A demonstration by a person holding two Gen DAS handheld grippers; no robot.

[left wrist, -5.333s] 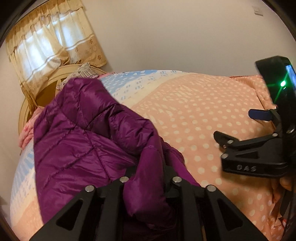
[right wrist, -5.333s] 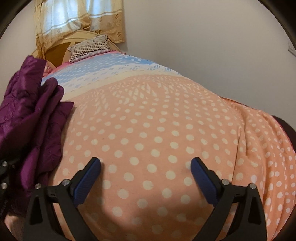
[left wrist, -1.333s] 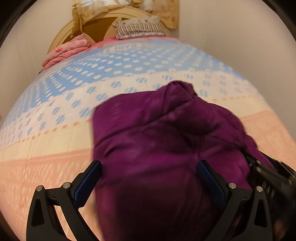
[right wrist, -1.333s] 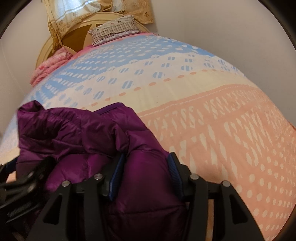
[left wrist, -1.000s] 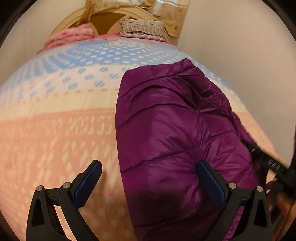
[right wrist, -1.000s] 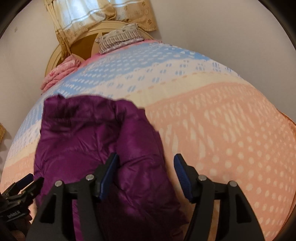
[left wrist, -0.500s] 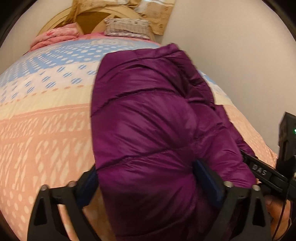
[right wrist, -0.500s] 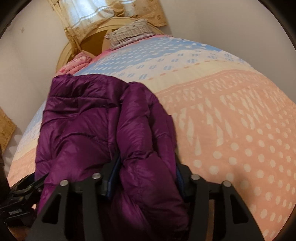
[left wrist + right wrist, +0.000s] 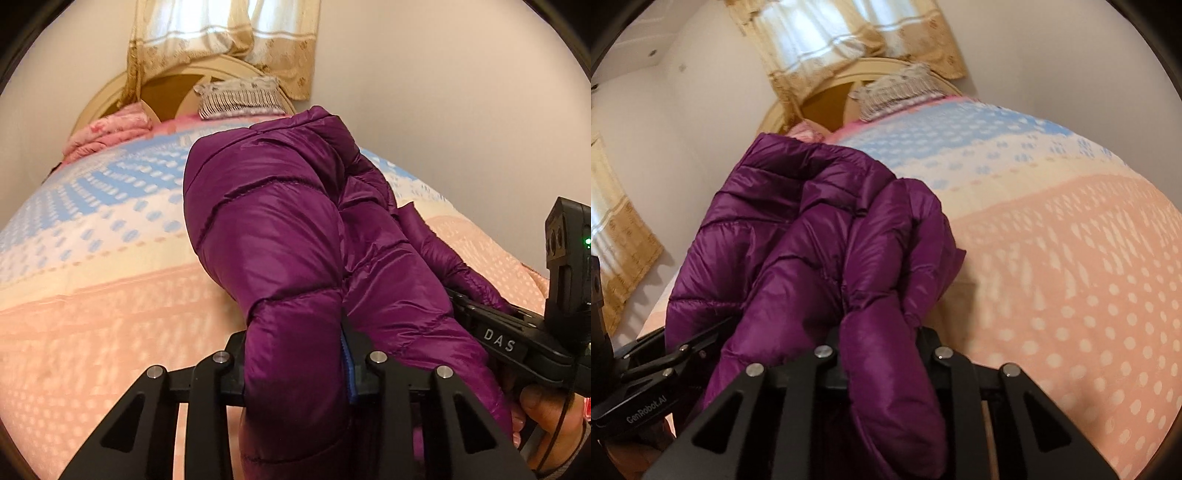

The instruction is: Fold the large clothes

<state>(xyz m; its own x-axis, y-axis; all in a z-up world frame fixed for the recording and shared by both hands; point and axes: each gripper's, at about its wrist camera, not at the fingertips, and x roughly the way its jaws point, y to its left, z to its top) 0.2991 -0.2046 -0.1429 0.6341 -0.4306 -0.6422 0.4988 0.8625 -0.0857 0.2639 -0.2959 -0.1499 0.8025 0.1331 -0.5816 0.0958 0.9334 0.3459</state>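
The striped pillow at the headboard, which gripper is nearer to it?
Cannot tell. The left gripper and right gripper both clamp the purple jacket, far from the striped pillow.

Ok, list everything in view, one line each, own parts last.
puffer jacket: one, purple, lying on the bed, near end gripped by both tools
bedspread: one, peach, cream and blue with dots, covering the bed
headboard: one, cream and tan, at the far end
striped pillow: one, grey and white, against the headboard
pink bedding: one bundle, left of the pillow
curtain: tan and white, behind the headboard
left tool: black, just closed on jacket
right tool: black, just closed on jacket
hand: one, holding the right tool
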